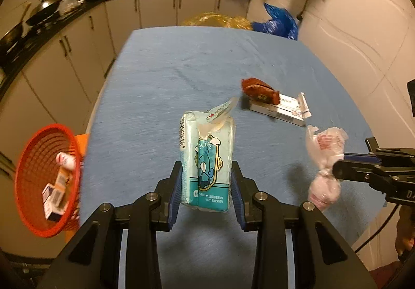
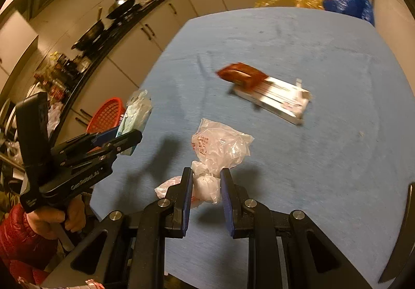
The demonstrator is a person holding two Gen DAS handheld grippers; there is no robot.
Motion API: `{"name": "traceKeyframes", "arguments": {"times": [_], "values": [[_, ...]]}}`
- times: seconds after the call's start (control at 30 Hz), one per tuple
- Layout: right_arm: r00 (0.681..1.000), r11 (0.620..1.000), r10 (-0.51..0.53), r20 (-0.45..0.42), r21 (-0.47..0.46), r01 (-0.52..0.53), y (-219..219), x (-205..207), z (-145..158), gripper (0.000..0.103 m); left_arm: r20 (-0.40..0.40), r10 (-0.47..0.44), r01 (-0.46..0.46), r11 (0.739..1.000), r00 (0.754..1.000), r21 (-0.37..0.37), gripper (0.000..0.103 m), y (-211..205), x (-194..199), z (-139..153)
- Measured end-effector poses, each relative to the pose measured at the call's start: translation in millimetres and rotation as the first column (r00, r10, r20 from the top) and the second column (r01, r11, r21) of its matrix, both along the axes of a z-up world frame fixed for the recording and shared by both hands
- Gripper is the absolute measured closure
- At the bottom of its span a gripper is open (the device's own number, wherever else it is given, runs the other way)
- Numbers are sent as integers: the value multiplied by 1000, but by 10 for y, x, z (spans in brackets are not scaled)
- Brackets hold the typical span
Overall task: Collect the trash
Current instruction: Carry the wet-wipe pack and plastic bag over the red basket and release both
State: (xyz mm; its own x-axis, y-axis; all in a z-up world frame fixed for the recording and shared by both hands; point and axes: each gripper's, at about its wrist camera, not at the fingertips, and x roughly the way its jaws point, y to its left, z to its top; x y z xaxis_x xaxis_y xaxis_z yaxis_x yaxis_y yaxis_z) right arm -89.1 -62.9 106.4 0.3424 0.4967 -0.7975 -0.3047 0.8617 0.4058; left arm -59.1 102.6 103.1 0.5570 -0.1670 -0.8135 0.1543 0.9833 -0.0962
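My left gripper (image 1: 206,172) is shut on a light-blue tissue pack (image 1: 206,156), held above the blue table (image 1: 181,76); the pack's flap stands open at its top. From the right wrist view that gripper (image 2: 129,137) and tissue pack (image 2: 136,112) show at the left, over the table's edge. My right gripper (image 2: 206,180) is shut on a crumpled white plastic bag (image 2: 220,146) with red print, lifted off the cloth. That bag (image 1: 324,154) hangs from the right gripper (image 1: 337,172) at the right of the left wrist view. A red basket (image 1: 44,180) holding small boxes stands off the table's left edge.
A brown-red wrapper (image 1: 259,90) lies on a white carton (image 1: 280,110) with a small tube on the table's right half. Kitchen cabinets and a counter with pans (image 1: 44,11) run along the left and back. Yellow and blue bags (image 1: 278,22) sit beyond the far edge.
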Motion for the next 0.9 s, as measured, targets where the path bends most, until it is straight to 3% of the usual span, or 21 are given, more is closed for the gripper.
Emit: {"name": "traceKeyframes", "arguments": {"times": [0.33, 0.9], "values": [[993, 994, 112, 26, 2, -112, 636, 41, 87, 80, 48, 116, -117, 993, 992, 11, 70, 617, -236, 223], [971, 972, 235, 55, -8, -234, 1463, 128, 203, 80, 74, 267, -268, 963, 961, 3, 70, 1482, -431, 314]]}}
